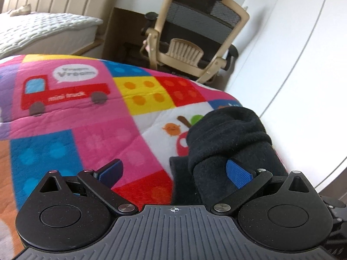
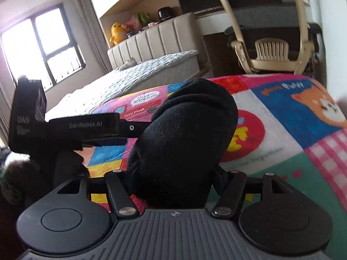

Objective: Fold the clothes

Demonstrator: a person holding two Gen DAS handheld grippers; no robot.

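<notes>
A black fleece garment is rolled into a thick bundle on a colourful patchwork blanket. In the left wrist view my left gripper is open, its blue pads wide apart; the right pad touches the bundle's side, the left pad hangs over the blanket. In the right wrist view the same black bundle fills the space between the fingers of my right gripper, which is closed on it; the fingertips are hidden in the cloth. The left gripper's body shows at the left there.
A beige-framed office chair stands beyond the blanket by a white wall. A bed with a grey quilt and padded headboard lies behind. A window is at the far left.
</notes>
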